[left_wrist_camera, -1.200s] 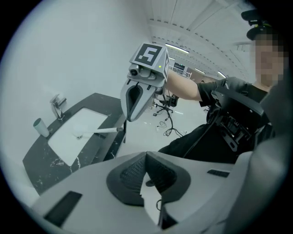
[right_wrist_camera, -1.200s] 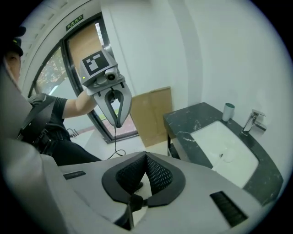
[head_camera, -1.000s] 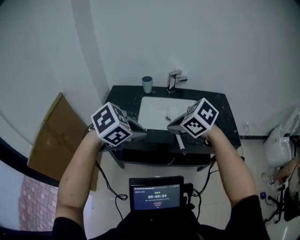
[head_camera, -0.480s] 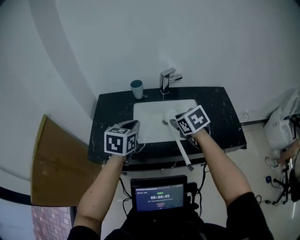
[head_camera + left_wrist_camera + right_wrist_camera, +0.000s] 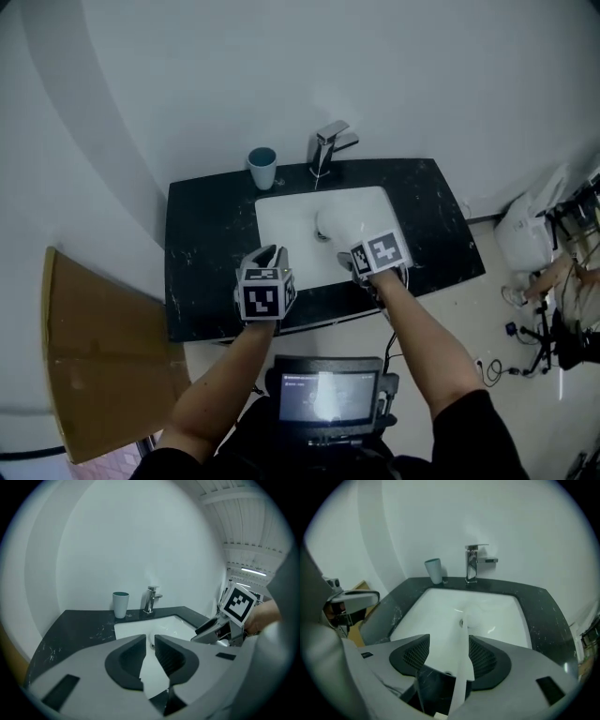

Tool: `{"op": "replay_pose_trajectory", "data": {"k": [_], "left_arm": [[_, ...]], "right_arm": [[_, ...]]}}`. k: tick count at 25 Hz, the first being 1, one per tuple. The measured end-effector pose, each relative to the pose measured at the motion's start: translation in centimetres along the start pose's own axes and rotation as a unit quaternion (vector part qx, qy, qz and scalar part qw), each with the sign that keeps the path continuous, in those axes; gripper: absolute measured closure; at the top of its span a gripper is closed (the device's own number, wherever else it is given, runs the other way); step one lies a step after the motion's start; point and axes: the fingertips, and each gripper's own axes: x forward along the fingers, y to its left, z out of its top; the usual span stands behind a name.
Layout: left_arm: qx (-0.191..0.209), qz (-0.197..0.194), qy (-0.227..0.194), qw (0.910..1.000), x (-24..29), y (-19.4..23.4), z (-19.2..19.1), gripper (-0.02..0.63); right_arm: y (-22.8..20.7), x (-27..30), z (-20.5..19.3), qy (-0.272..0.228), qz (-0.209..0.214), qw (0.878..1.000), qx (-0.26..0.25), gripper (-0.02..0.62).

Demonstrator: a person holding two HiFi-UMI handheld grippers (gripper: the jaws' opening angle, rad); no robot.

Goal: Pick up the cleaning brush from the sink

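The white cleaning brush (image 5: 335, 223) lies in the white sink (image 5: 281, 220), its head near the drain. Its handle (image 5: 461, 660) runs back between the jaws of my right gripper (image 5: 449, 641), close by the right pad (image 5: 485, 656). Those jaws are opening and the pads do not press on the handle. In the head view my right gripper (image 5: 349, 262) is at the sink's front rim. My left gripper (image 5: 272, 255) hovers over the front left rim, jaws all but closed with only a thin slit and nothing between them (image 5: 149, 639).
A blue-grey cup (image 5: 262, 167) and a chrome faucet (image 5: 328, 145) stand at the back of the black counter (image 5: 206, 253). A cardboard sheet (image 5: 94, 347) leans at the left. A screen (image 5: 323, 394) sits at my chest. A white bag (image 5: 525, 234) lies on the floor at the right.
Both grippers came forward and down to the sink's front rim. The right jaws went from shut on the brush handle to wide apart, and the brush now rests in the basin.
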Motion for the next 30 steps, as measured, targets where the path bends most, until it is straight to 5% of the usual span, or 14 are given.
{"op": "replay_pose_trajectory", "data": {"k": [8, 10, 14, 17, 30], "left_arm": [[-0.026, 0.007, 0.032, 0.9991, 2.9, 0.9, -3.3, 0.558], [-0.019, 0.004, 0.037, 0.9991, 3.5, 0.8, -3.7, 0.558], [-0.017, 0.003, 0.040, 0.9990, 4.3, 1.0, -3.6, 0.558], [-0.021, 0.001, 0.044, 0.9988, 4.6, 1.1, -3.7, 0.560], [-0.018, 0.002, 0.028, 0.9994, 2.4, 1.5, -3.7, 0.583]], "right_arm": [[-3.3, 6.4, -3.5, 0.105, -0.037, 0.994, -0.005, 0.353], [-3.8, 7.6, -4.2, 0.129, -0.038, 0.991, -0.010, 0.436], [-4.7, 9.1, -4.6, 0.159, -0.040, 0.986, -0.020, 0.436], [-4.4, 9.9, -5.3, 0.188, -0.032, 0.981, -0.023, 0.525], [-4.5, 8.4, -5.0, 0.148, -0.001, 0.989, 0.023, 0.534]]}}
